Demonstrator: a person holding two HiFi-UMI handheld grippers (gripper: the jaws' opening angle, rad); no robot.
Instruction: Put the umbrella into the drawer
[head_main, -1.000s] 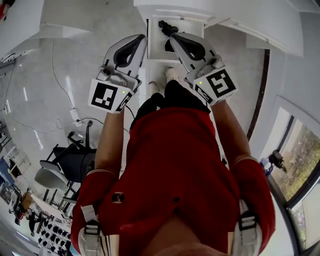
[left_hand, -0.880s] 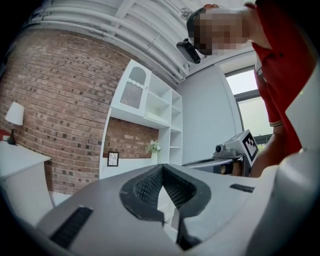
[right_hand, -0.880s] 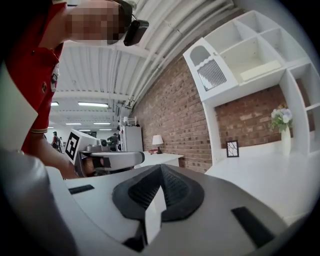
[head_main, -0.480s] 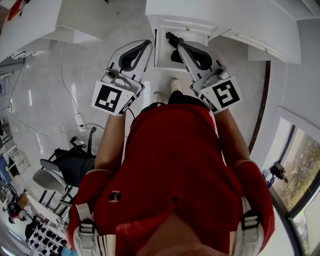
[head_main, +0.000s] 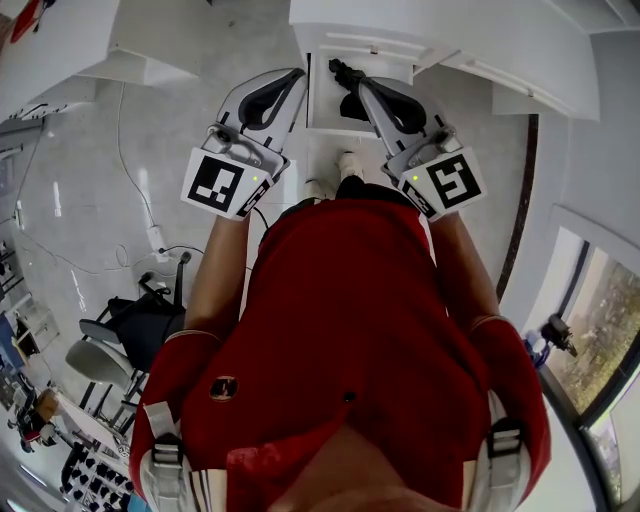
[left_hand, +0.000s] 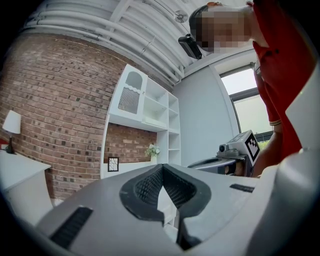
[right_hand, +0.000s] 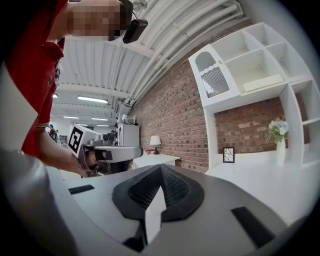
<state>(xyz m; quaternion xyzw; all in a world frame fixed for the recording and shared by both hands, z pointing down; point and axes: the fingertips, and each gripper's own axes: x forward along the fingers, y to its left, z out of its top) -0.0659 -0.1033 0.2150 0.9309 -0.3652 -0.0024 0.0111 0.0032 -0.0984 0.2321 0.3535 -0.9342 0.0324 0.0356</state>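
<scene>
A black folded umbrella lies inside the open white drawer at the top of the head view. My right gripper hovers over the drawer's right side, just above the umbrella, jaws shut with nothing between them. To the left of the drawer front is my left gripper, also shut and empty. The left gripper view shows the left gripper with its pads meeting and the right gripper beside it. From the right gripper, the left gripper appears at the left.
The drawer belongs to a white cabinet. A white shelf unit stands against a brick wall. A black office chair and cables sit on the floor at the left. A window is at the right.
The head view has shifted slightly. Both grippers stay where they were, shut, and the umbrella stays in the drawer.
</scene>
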